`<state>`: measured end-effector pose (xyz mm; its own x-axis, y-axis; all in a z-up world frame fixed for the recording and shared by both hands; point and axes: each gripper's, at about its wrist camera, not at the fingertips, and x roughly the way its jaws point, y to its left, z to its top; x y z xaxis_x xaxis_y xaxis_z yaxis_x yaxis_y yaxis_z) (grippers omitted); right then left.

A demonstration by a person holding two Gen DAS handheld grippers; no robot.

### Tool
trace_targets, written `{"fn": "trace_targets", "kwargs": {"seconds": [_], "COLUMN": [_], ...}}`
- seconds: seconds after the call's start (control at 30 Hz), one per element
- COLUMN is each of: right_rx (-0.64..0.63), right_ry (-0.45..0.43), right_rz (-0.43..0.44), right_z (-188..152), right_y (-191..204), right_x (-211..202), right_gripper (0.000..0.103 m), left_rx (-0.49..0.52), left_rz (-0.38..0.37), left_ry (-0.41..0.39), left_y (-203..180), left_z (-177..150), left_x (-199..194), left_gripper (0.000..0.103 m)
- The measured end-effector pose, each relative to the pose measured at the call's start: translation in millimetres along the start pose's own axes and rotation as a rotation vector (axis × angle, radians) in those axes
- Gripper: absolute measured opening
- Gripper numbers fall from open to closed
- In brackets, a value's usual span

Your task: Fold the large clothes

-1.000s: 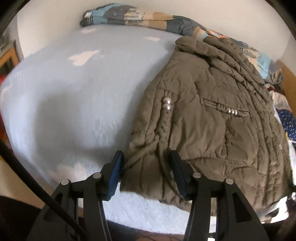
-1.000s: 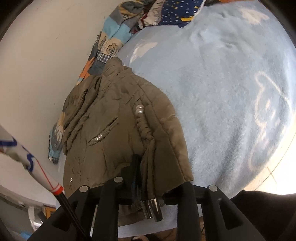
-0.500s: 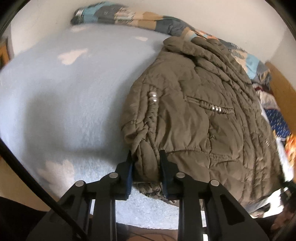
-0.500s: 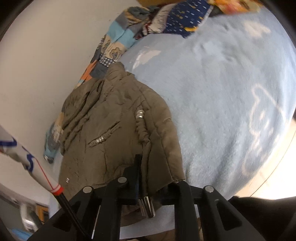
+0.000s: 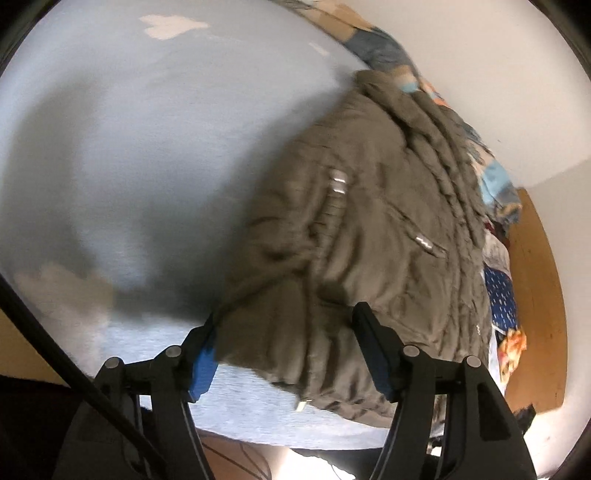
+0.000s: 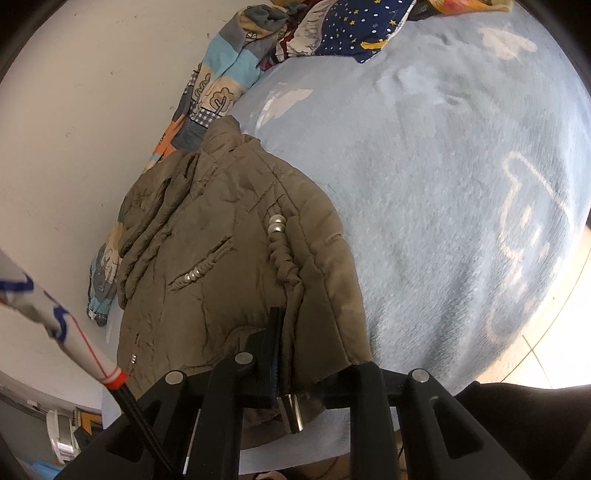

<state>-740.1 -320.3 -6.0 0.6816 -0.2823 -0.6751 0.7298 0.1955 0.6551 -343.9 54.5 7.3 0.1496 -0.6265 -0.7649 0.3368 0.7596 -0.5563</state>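
An olive-brown quilted jacket (image 5: 369, 236) lies on a light blue bed (image 5: 147, 129), collar toward the wall, hem at the near edge. My left gripper (image 5: 288, 343) is open, its jaws wide apart on either side of the hem's left corner, which lies loose between them. In the right wrist view the jacket (image 6: 221, 236) fills the lower left. My right gripper (image 6: 299, 365) is shut on the jacket's hem by a metal cord end (image 6: 291, 413).
A patterned blanket (image 6: 218, 77) runs along the white wall. A heap of clothes (image 6: 351, 33) lies at the far end of the bed (image 6: 461, 184). A wooden bed frame (image 5: 535, 277) borders the right side. Floor shows below the near edge.
My left gripper was shut on the hem's corner half a second ago and has now opened wide, letting it go. The left view has swung and blurred. My right gripper stays clamped.
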Motion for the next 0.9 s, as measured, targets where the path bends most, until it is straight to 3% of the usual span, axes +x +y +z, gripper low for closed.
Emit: {"fn": "trace_targets", "kwargs": {"seconds": [0.03, 0.1, 0.37, 0.47, 0.53, 0.73, 0.9], "right_rx": [0.001, 0.002, 0.0, -0.019, -0.062, -0.207, -0.327], "right_ry": [0.0, 0.0, 0.019, 0.036, 0.026, -0.095, -0.208], "right_rz": [0.003, 0.007, -0.024, -0.03, -0.036, -0.044, -0.002], "right_z": [0, 0, 1, 1, 1, -3, -8], "right_y": [0, -1, -5, -3, 3, 28, 59], "right_x": [0, -1, 5, 9, 5, -25, -58], "right_gripper": [0.019, 0.019, 0.019, 0.013, 0.011, 0.009, 0.009], "left_rx": [0.032, 0.085, 0.193, 0.289, 0.346, 0.478, 0.496], "left_rz": [-0.017, -0.029, 0.109, 0.152, 0.156, 0.197, 0.152], "left_ry": [-0.005, -0.022, -0.051, -0.11, -0.167, -0.279, -0.355], "left_y": [-7, -20, -32, -46, -57, -81, -90], "left_z": [-1, -2, -3, -7, -10, -19, -21], "left_x": [-1, -4, 10, 2, -10, -31, -61], "left_gripper": [0.064, 0.052, 0.047, 0.026, 0.022, 0.02, 0.02]}}
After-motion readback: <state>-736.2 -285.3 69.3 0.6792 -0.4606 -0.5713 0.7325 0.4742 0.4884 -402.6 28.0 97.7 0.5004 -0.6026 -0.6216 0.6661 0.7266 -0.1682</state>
